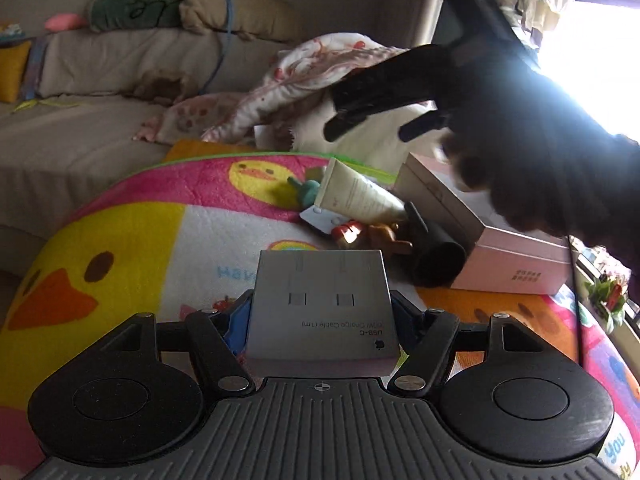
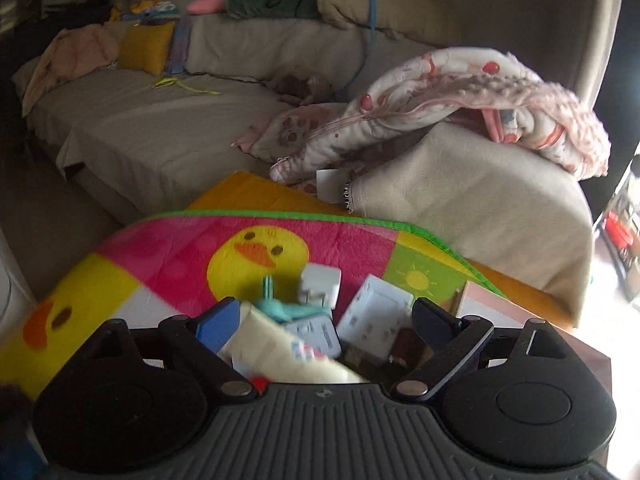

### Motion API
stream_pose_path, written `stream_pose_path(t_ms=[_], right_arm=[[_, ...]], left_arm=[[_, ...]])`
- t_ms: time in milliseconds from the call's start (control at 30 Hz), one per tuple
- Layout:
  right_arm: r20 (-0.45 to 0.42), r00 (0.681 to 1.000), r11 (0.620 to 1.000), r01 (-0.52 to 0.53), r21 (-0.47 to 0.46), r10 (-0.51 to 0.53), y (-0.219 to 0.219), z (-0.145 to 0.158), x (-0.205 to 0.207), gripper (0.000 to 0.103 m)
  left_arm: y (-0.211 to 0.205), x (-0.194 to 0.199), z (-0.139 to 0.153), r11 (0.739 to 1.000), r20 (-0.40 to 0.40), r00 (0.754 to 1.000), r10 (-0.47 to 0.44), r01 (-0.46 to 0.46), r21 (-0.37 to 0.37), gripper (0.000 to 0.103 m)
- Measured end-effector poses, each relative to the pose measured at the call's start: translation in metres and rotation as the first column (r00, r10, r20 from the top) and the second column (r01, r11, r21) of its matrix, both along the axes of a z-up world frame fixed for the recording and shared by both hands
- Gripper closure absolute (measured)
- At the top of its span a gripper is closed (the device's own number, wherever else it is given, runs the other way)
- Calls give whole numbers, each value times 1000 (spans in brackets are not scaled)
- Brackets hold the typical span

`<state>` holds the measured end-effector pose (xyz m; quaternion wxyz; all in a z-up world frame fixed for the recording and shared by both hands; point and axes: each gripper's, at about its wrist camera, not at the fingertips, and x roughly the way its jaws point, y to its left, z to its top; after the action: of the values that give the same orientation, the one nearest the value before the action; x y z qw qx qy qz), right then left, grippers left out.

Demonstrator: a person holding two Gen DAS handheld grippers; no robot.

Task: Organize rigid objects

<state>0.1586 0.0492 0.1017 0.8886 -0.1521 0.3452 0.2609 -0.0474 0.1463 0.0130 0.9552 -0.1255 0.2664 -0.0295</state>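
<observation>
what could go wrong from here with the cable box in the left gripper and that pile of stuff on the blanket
1. The left gripper holds the cable box only by its side edges, so it might slip or twist.
2. The right gripper crosses above the pile; the two could collide near the pink box.
3. The cream tube, toys and black cylinder lie crowded on the soft blanket; setting the box down there may knock them over.

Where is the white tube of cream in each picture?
Left wrist view: the cream tube lies right of centre on the duck blanket, slanting toward the pink box.
Right wrist view: the cream tube is low in the middle, blurred, between the open fingers.
Shared landmark: the yellow duck face on the pink patch.
</observation>
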Motion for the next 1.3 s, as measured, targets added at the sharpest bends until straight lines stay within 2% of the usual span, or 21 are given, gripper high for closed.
stream_pose_path(t_ms=[100, 167, 300, 333, 367, 433, 500, 600, 767, 933, 1000, 1033, 1100, 1133, 1167, 1233, 1300], right_arm=[[-57, 994, 995, 96, 14, -95, 27, -12, 54, 20], [-104, 984, 989, 146, -17, -147, 38, -26, 89, 27], [-201, 948, 967, 231, -106, -248, 36, -50, 139, 29], [-230, 937, 963, 241, -117, -262, 32, -54, 146, 36], [-258, 928, 962, 244, -121, -268, 28, -57, 150, 50], [-339, 906, 966, 226, -123, -255, 21, -64, 149, 62], [-347, 905, 968, 215, -130, -248, 16, -66, 141, 65], [-319, 926, 973, 153, -175, -203, 18, -64, 115, 73], [-316, 941, 977, 53, -207, -118, 18, -62, 66, 74], [-389, 921, 982, -84, -169, 12, 6, -59, 5, 74], [-378, 924, 978, -127, -167, 55, -4, -55, -22, 76], [-343, 935, 975, -150, -162, 87, -10, -49, -39, 74], [-220, 964, 971, -184, -149, 149, -30, -31, -79, 56], [-174, 971, 973, -188, -135, 164, -41, -24, -94, 39], [-135, 976, 976, -188, -110, 173, -54, -18, -109, 31], [-101, 980, 983, -179, -48, 174, -80, -10, -135, 31], [-132, 978, 987, -160, 8, 159, -101, -8, -149, 30]], left_arm=[[0, -4, -1, 1000, 4, 1000, 7, -7, -13, 29], [-2, -6, -1, 1000, 13, 1000, 15, -15, -10, 29], [-1, -8, -1, 999, 21, 999, 30, -30, -22, 29], [1, -7, -2, 999, 15, 999, 36, -35, -36, 29], [4, -6, -2, 998, 10, 999, 43, -43, -53, 29], [7, -7, -3, 995, 7, 998, 63, -62, -76, 29], [11, -8, -3, 992, 13, 997, 79, -78, -97, 29], [16, -8, -4, 988, 8, 995, 102, -100, -121, 29], [25, -10, -4, 978, -1, 991, 137, -136, -160, 29], [26, -10, -3, 978, -3, 990, 140, -139, -154, 29], [25, -9, -3, 980, -5, 991, 137, -136, -148, 29], [24, -9, -3, 980, -4, 991, 135, -134, -144, 29], [23, -9, -3, 982, -3, 992, 129, -128, -138, 29], [22, -9, -2, 983, -4, 992, 127, -126, -132, 29], [20, -9, -1, 984, -6, 992, 125, -125, -125, 29], [17, -11, 0, 987, -5, 993, 116, -115, -115, 29], [13, -14, 1, 989, -12, 995, 100, -101, -110, 29]])
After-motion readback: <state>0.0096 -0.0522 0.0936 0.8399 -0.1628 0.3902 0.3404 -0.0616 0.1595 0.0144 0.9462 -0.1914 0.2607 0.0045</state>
